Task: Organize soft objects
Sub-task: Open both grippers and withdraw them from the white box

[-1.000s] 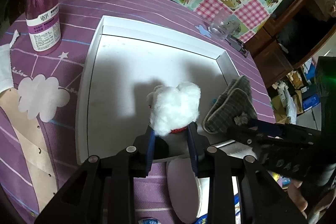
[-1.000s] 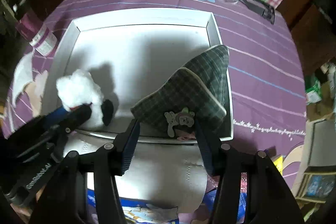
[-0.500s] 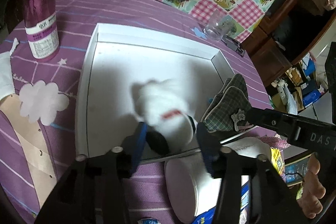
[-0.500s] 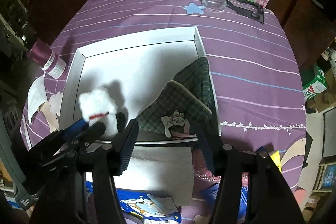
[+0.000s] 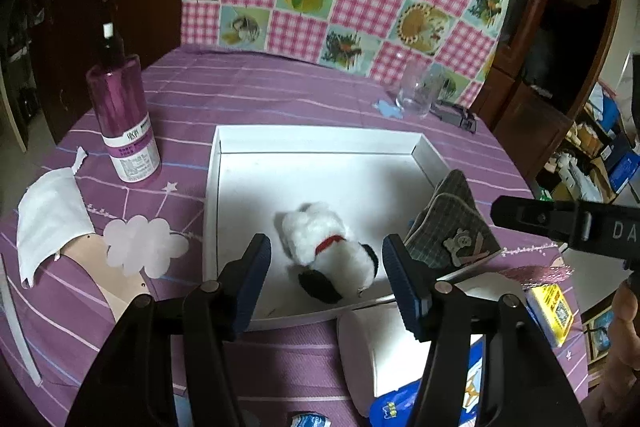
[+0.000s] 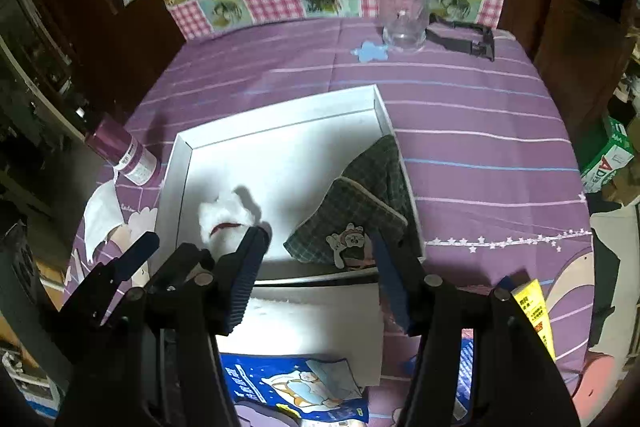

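A white plush toy (image 5: 312,235) with a red collar and black feet lies on its side in the white tray (image 5: 320,135), near its front edge. My left gripper (image 5: 325,247) hovers above it, its jaws opening; the pads do not touch the toy. A green plaid pouch (image 6: 360,195) with a bear patch leans against the tray's (image 6: 280,111) right wall. Raised above and in front of the pouch, my right gripper (image 6: 316,237) is open and holds nothing. In the right wrist view the toy (image 6: 224,215) is partly hidden behind a left finger.
On the purple tablecloth stand a purple bottle (image 5: 124,119) left of the tray and a clear glass (image 5: 416,91) behind it. A white roll (image 5: 372,347), a blue packet (image 6: 296,383) and a yellow packet (image 5: 548,307) lie in front. A white paper (image 5: 48,211) lies far left.
My left gripper let go of the plush toy, opened and lifted back; the toy tipped onto its side in the tray. The right gripper rose away from the pouch.
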Demonstrator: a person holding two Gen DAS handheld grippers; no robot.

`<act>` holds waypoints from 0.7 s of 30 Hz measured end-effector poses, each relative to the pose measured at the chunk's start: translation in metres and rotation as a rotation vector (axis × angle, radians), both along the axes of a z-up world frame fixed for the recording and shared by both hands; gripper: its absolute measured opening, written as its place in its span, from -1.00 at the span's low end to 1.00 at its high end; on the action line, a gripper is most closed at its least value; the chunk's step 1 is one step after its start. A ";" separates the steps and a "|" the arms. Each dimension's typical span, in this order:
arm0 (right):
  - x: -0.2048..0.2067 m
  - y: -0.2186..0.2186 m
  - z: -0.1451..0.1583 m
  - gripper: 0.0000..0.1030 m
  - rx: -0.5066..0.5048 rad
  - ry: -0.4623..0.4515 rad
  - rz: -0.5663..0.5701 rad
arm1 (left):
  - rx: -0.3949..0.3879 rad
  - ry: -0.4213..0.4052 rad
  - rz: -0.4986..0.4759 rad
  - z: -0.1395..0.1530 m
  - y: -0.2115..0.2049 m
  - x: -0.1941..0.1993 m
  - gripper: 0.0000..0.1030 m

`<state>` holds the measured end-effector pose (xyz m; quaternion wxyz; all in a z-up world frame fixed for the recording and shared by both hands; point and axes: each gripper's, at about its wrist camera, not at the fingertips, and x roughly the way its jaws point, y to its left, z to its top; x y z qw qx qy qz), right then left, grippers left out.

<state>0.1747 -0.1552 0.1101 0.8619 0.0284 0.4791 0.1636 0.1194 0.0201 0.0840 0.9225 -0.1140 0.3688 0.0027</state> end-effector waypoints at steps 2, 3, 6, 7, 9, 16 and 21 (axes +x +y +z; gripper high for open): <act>-0.009 -0.007 0.007 0.13 -0.002 -0.037 -0.003 | 0.001 -0.010 -0.006 0.004 -0.001 -0.004 0.14; -0.014 -0.011 0.010 0.13 0.005 -0.054 -0.004 | 0.007 -0.014 -0.008 0.005 -0.002 -0.006 0.14; -0.030 -0.027 0.018 0.13 0.036 -0.110 -0.007 | 0.049 -0.043 -0.002 0.012 -0.008 -0.011 0.14; -0.033 -0.032 0.019 0.13 0.046 -0.122 -0.010 | 0.072 -0.060 0.008 0.015 -0.011 -0.015 0.14; -0.041 -0.042 0.019 0.13 0.076 -0.145 -0.024 | 0.080 -0.085 0.009 0.019 -0.014 -0.022 0.14; -0.080 -0.074 0.014 0.18 0.168 -0.342 -0.109 | 0.037 -0.150 0.036 0.030 -0.009 -0.056 0.58; -0.106 -0.073 0.003 0.56 0.075 -0.532 -0.107 | 0.096 -0.159 0.043 0.025 -0.010 -0.071 0.58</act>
